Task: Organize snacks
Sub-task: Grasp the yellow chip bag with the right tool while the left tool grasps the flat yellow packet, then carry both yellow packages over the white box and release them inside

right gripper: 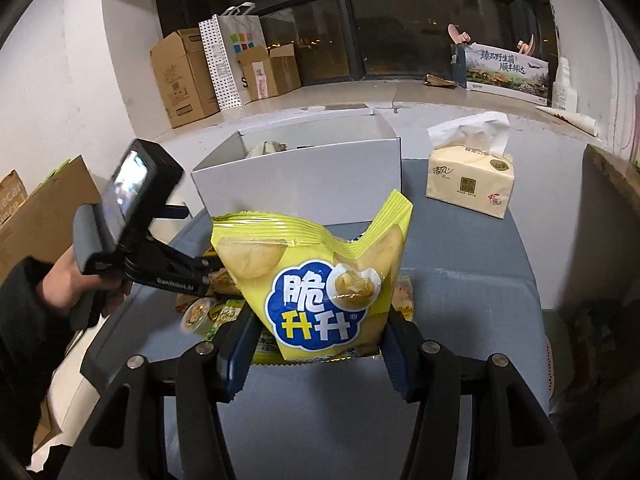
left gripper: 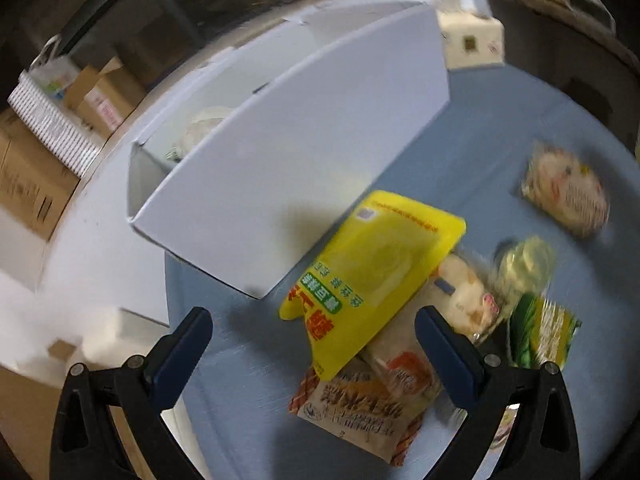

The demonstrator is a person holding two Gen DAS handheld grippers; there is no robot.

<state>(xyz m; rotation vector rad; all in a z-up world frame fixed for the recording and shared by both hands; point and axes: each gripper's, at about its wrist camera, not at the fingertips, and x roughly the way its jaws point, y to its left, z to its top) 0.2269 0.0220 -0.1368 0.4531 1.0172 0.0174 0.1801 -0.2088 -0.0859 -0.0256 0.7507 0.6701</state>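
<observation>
Above the tabletop (right gripper: pixel 460 248), the right gripper (right gripper: pixel 318 344) clamps a chip bag (right gripper: pixel 320 280) upright, ready for the white box (right gripper: pixel 304 184), while the left gripper (left gripper: pixel 312 344) hangs apart, empty.

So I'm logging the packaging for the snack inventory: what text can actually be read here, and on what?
"脆升升": yellow chip bag, held in the right tool.
"清风": tissue pack.
"臻品野生菌 顺丰鲜达": printed box by the window.
"GenRobot.AI", partly blurred: left tool.
Print on the other snack packets: too blurred.
</observation>
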